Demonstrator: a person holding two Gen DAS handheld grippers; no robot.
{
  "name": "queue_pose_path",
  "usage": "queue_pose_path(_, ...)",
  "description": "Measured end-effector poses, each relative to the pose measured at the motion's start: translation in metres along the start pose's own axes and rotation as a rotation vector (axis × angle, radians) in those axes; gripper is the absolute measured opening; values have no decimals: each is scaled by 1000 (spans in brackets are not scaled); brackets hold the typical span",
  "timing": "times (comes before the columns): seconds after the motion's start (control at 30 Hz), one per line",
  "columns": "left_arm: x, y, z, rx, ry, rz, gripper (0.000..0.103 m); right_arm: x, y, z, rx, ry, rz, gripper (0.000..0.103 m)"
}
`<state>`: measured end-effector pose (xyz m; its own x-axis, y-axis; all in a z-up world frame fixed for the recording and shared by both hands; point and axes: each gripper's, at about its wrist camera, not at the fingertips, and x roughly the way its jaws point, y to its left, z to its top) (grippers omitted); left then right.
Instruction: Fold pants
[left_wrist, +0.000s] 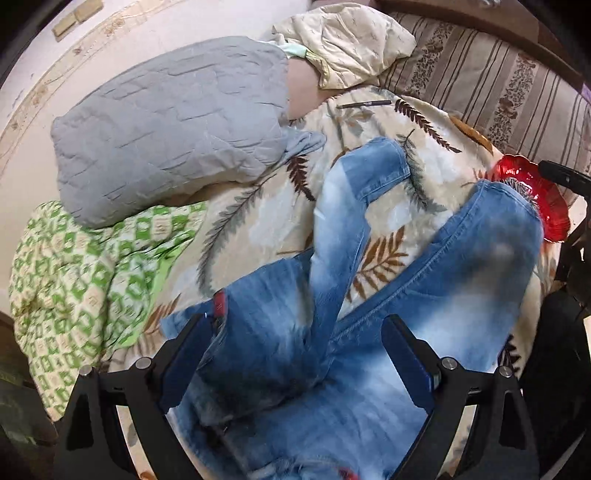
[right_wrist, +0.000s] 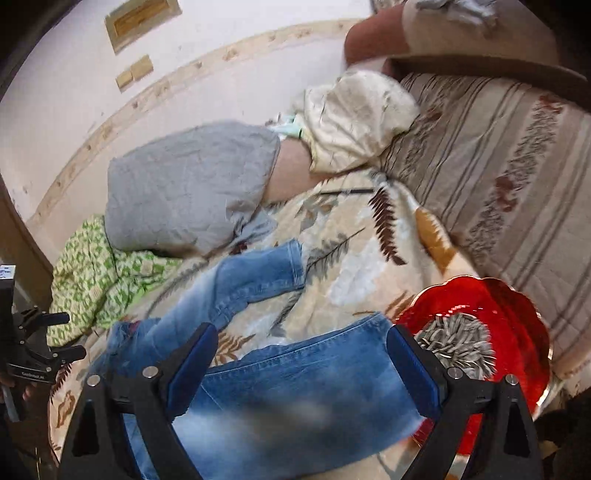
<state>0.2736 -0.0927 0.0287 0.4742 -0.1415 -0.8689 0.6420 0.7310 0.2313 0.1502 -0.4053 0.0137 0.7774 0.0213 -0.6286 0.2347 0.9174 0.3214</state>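
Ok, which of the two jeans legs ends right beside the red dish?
The right-hand leg: its hem stops right at the red dish of seeds. The other leg bends away, its hem pointing toward the grey pillow.

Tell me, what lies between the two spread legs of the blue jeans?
Only the leaf-patterned blanket shows between the blue jeans legs, clearest in the left wrist view.

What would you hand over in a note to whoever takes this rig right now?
Left claw: open, above the jeans, holding nothing.
Right claw: open, over one jeans leg, holding nothing.
Jeans lie on the leaf-print blanket, legs spread apart in a V, cuffs away from you.
A red dish of seeds sits right beside the nearer leg's cuff; mind it.
Done: no fold visible yet.
Left: bring the legs together, then fold.
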Motion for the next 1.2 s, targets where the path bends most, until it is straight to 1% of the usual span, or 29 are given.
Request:
queue_pose_path(0.03, 11, -6, 7, -2, -7, -14, 94, 9, 1, 3, -15, 19, 12, 94)
queue_pose_path(0.07, 17, -8, 10, -3, -10, -23, 94, 16, 1, 5, -27, 33, 11, 94)
queue_pose_path(0.2, 60, -32, 41, -2, -37, -52, 94, 55, 4, 21, -105, 96, 11, 93)
queue_pose_path(0.27, 82, -41, 55, -1, -48, -63, 94, 83, 5, 35, -123, 142, 55, 93)
queue_pose_path(0.3, 96, -46, 62, 2, -48, -63, 94, 94, 4, 39, -128, 158, 67, 93)
queue_pose_path(0.33, 107, -49, 66, 5, -46, -59, 94, 114, 4, 47, -146, 189, 83, 93)
queue_pose_path(0.37, 123, -52, 70, 9, -37, -46, 94, 126, 4, 51, -161, 204, 93, 93)
queue_pose_path(0.4, 132, -52, 71, 9, -31, -33, 94, 148, 7, 57, -195, 234, 108, 93)
queue_pose_path(0.47, 151, -49, 68, 7, -16, -9, 94, 175, 11, 62, -246, 262, 98, 93)
queue_pose_path(0.5, 161, -45, 66, 8, -4, 0, 94, 193, 16, 64, -293, 283, 80, 93)
queue_pose_path(0.6, 182, -36, 57, 1, 28, -9, 94, 237, 31, 61, -437, 304, 10, 93)
queue_pose_path(0.63, 186, -33, 55, -3, 32, -11, 94, 246, 33, 60, -449, 310, 9, 93)
queue_pose_path(0.67, 189, -30, 53, -17, 42, -26, 91, 260, 36, 58, -450, 327, 22, 90)
queue_pose_path(0.7, 190, -27, 52, -34, 45, -51, 84, 267, 37, 58, -442, 344, 39, 83)
queue_pose_path(0.77, 190, -22, 52, -73, 70, -153, 29, 279, 39, 57, -416, 397, 90, 30)
queue_pose_path(0.8, 189, -22, 52, -86, 82, -181, 24, 279, 39, 57, -416, 405, 91, 27)
queue_pose_path(0.83, 186, -23, 53, -92, 83, -192, 19, 276, 40, 57, -426, 399, 99, 22)
queue_pose_path(0.87, 181, -26, 54, -83, 75, -189, 14, 269, 41, 58, -441, 387, 110, 20)
queue_pose_path(0.9, 173, -31, 56, -68, 65, -193, 14, 262, 41, 59, -448, 378, 119, 17)
queue_pose_path(0.93, 168, -34, 57, -65, 56, -206, 14, 252, 42, 60, -453, 368, 128, 6)
queue_pose_path(1.0, 152, -41, 61, -64, 33, -251, 14, 227, 38, 68, -462, 348, 135, 6)
queue_pose_path(1.1, 136, -58, 68, -31, 5, -294, 16, 191, 26, 83, -481, 333, 121, 6)
queue_pose_path(1.17, 137, -67, 70, -20, 10, -315, 17, 169, 11, 91, -482, 355, 107, 6)
queue_pose_path(1.2, 142, -75, 73, -19, 29, -328, 18, 165, 8, 92, -485, 370, 98, 6)
